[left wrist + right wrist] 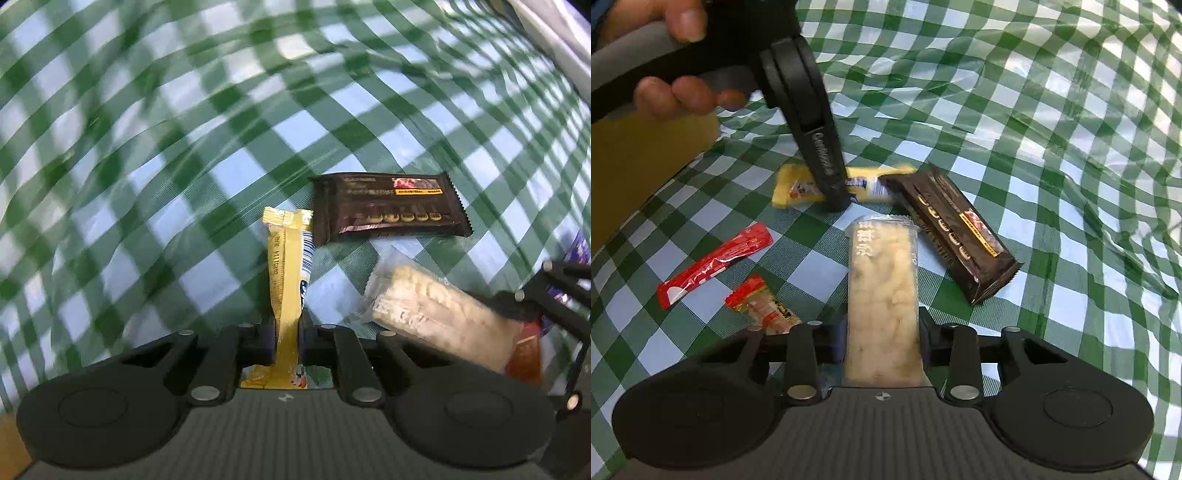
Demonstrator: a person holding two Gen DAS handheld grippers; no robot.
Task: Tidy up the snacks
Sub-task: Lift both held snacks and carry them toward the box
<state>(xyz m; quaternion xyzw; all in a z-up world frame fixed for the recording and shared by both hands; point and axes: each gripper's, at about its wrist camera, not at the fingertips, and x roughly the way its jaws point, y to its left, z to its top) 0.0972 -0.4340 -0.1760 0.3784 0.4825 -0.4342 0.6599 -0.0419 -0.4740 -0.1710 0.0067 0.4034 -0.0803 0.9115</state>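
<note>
- A green-and-white checked tablecloth point(1052, 155), wrinkled, covers the table; snack packets lie scattered on it
- The left gripper point(289, 332) is clamped narrowly across a yellow bar point(286, 280), which lies on the cloth touching a dark brown packet point(388, 206)
- The right gripper point(882, 332) holds a clear-wrapped pale bar point(882, 280) by its near end
- Two red sachets point(713, 264) lie apart, to the left
- These wrappers look light, thin and slippery; the pale bar seems brittle; gripping mid-length across the flat sides looks safest
</note>
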